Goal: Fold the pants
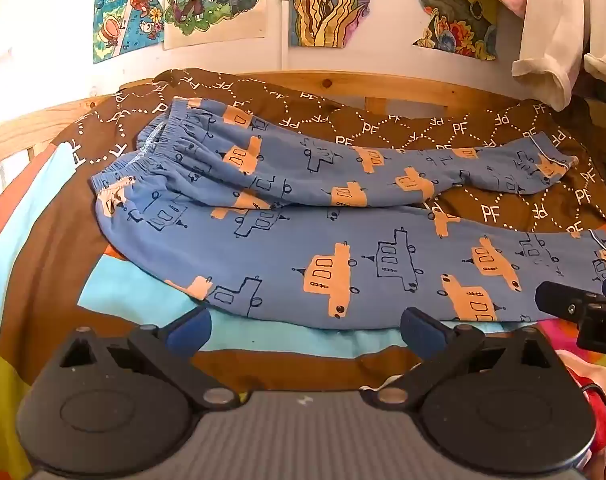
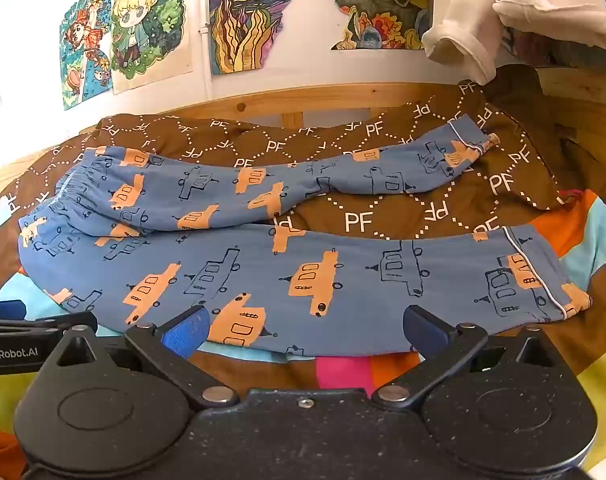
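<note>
Blue pants (image 1: 327, 236) printed with orange and outlined boats lie spread on the bed, waistband at the left, both legs running right and parted in a V. The same pants (image 2: 303, 264) fill the middle of the right wrist view, cuffs at the right. My left gripper (image 1: 305, 332) hovers open just in front of the near leg's lower edge, nothing between its blue pads. My right gripper (image 2: 303, 330) is open too, over the near leg's front edge, holding nothing. The right gripper's tip (image 1: 575, 304) shows at the right edge of the left wrist view.
A brown quilt (image 1: 483, 212) with white PF lettering lies under the far leg, on a colourful striped cover (image 1: 143, 292). A wooden bed rail (image 1: 383, 88) runs behind. Drawings (image 1: 223, 0) hang on the wall, and pale clothes (image 1: 551, 40) hang at the upper right.
</note>
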Demonstrator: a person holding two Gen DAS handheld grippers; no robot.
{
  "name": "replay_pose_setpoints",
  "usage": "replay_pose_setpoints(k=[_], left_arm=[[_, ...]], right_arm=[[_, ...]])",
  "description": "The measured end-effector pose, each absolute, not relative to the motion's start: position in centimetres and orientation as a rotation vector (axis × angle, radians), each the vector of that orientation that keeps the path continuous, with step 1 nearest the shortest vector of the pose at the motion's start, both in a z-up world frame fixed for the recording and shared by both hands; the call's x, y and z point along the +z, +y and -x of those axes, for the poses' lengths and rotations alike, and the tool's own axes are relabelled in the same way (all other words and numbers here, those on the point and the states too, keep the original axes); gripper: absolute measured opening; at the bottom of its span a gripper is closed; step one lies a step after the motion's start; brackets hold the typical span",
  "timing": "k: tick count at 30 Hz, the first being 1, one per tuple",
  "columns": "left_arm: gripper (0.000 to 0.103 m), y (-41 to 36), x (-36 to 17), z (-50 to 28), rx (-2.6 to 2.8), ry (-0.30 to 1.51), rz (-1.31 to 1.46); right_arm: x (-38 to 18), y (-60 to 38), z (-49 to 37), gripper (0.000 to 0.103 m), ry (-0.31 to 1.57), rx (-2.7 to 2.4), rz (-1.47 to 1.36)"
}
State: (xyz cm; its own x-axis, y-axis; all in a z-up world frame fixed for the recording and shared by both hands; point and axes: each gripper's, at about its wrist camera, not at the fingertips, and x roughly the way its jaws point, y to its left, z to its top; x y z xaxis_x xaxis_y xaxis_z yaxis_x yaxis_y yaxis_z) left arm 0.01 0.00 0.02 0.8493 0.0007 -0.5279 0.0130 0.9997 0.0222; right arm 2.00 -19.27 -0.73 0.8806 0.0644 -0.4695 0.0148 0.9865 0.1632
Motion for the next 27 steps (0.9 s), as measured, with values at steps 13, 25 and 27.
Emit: replay_pose_setpoints(k=[13,25,27], left_arm=[[0.103,-0.13,-0.14,0.0,-0.011,0.556,-0.025],[0.103,-0.17,-0.17,0.08,-0.018,0.563,-0.024],[0.103,-0.18,-0.15,0.11,-0.018,0.563,-0.024]], right_arm=[[-0.81,-19.33,-2.04,0.102,0.495,0.025,-0.165],[-0.87,-19.36,-2.09,0.102,0.5,0.025,-0.167],[-0.89,-19.36,-2.1,0.102,0.501,0.025,-0.168]])
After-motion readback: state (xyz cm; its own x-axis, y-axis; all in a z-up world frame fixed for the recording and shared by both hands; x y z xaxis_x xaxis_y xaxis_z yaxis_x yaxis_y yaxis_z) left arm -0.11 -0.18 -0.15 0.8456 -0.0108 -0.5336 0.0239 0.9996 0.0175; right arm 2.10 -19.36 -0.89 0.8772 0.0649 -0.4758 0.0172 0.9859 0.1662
